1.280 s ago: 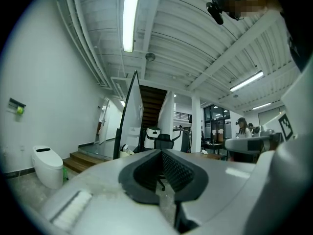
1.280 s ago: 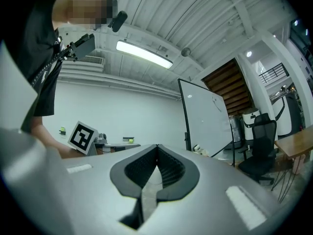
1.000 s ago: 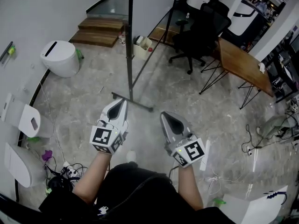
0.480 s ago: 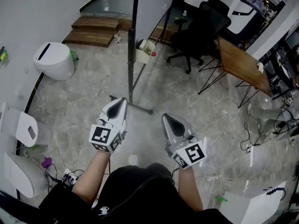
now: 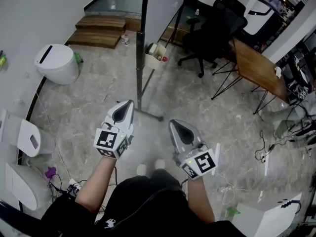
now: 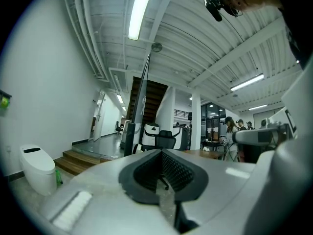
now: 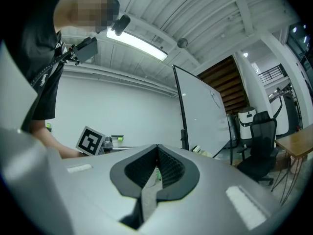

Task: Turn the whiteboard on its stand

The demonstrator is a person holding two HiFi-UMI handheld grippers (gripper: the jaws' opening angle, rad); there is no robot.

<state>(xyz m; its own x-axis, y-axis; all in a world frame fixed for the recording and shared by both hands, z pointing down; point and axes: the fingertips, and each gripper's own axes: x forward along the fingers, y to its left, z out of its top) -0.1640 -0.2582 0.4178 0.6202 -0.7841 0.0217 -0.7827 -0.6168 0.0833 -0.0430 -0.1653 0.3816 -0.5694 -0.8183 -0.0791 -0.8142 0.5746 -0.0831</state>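
Now both claws are hovering shut and empty above the floor. The left claw is sitting a little nearer the stand than a second ago, while the right claw is holding much the same spot. Two pale shoes are showing below where one showed before. The whiteboard is standing just ahead of the left claw, untouched, its top running off the head view's upper edge. Only the right gripper view is showing its face plainly.
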